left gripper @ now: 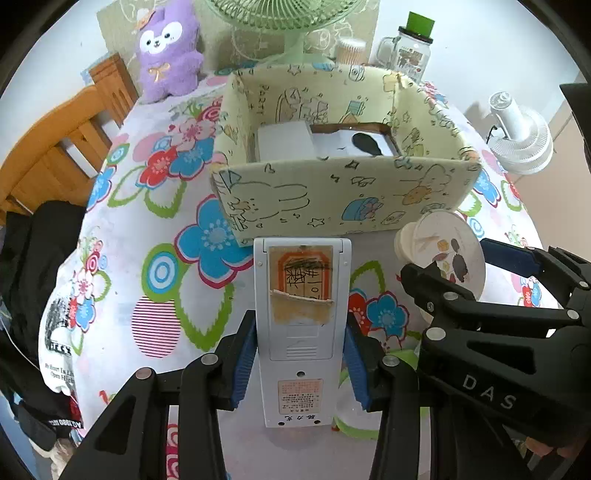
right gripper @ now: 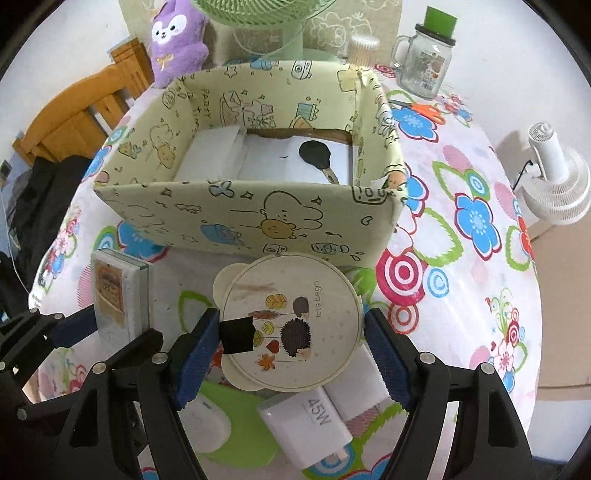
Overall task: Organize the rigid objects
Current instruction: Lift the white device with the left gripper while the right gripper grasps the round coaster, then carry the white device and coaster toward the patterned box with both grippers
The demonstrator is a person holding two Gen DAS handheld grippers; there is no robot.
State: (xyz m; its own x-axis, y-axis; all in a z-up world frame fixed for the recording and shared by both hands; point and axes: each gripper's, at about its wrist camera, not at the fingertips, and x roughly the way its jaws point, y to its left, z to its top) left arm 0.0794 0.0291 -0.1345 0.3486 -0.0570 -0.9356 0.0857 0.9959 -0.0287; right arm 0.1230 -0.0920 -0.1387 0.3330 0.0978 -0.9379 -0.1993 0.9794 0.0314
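My left gripper (left gripper: 301,325) is shut on a grey-white handheld device (left gripper: 303,317) with a torn orange sticker on its back, held upright just in front of the cartoon-print cardboard box (left gripper: 332,177). My right gripper (right gripper: 288,332) is shut on a round cream tin (right gripper: 291,325) with a hedgehog picture, its blue pads (right gripper: 195,343) pressing both edges. The tin hangs before the box (right gripper: 258,210). In the right wrist view the device (right gripper: 118,295) and left gripper (right gripper: 55,328) show at left. Inside the box lie white packets and a black key (right gripper: 314,155).
Beneath the tin lie a white 45W charger (right gripper: 306,424), another white block (right gripper: 358,391) and a white rounded object (right gripper: 207,424). A purple plush (right gripper: 177,40), green fan (right gripper: 266,14), glass jar (right gripper: 424,62), orange scissors (right gripper: 424,109) and small white fan (right gripper: 554,181) ring the floral tablecloth. A wooden chair (left gripper: 66,140) stands left.
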